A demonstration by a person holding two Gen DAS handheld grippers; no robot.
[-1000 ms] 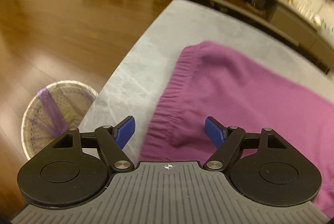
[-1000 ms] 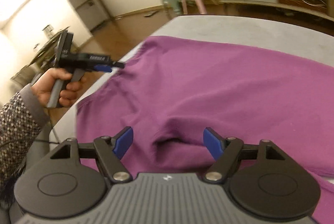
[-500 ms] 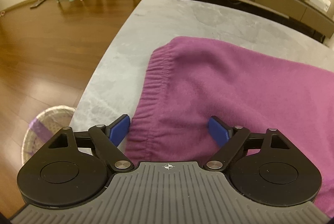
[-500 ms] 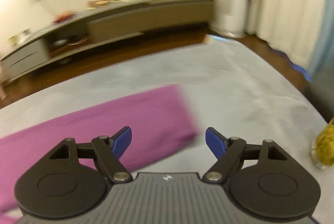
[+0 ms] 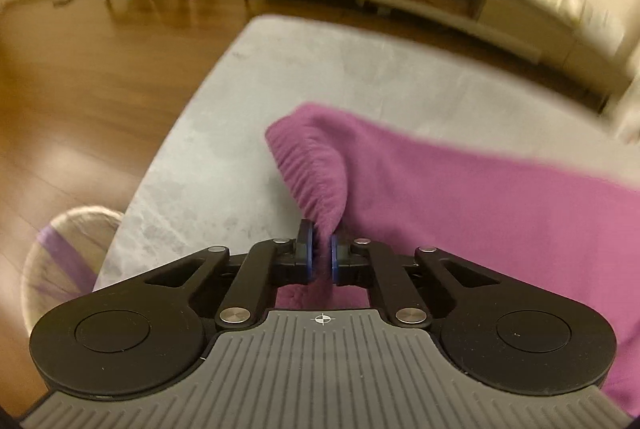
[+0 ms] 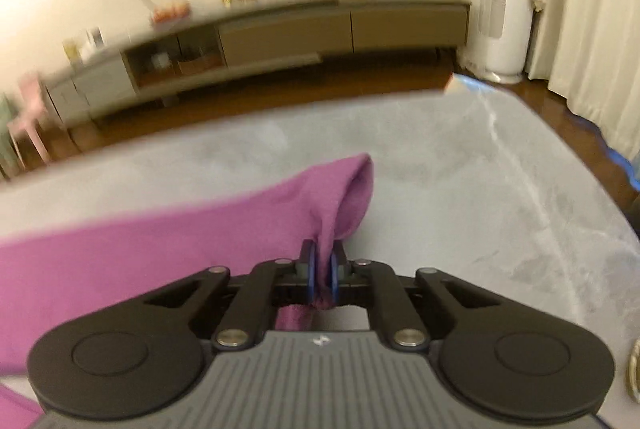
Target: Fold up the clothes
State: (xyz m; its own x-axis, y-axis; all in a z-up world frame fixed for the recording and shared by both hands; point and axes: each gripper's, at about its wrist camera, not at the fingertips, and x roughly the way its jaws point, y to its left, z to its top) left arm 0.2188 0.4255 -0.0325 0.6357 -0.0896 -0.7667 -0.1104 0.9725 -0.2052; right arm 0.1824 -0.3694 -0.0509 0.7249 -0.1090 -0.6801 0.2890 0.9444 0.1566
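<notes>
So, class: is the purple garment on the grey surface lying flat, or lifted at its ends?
Lifted at both ends. The purple garment peaks up into the left gripper and the right gripper, whose jaws have just closed, pinching cloth.

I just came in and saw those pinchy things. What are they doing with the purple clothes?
A person is folding a purple garment on a grey table. The left gripper has just closed on its ribbed edge, and the right gripper has just closed on another corner. Both pinched bits are pulled up a little.
</notes>
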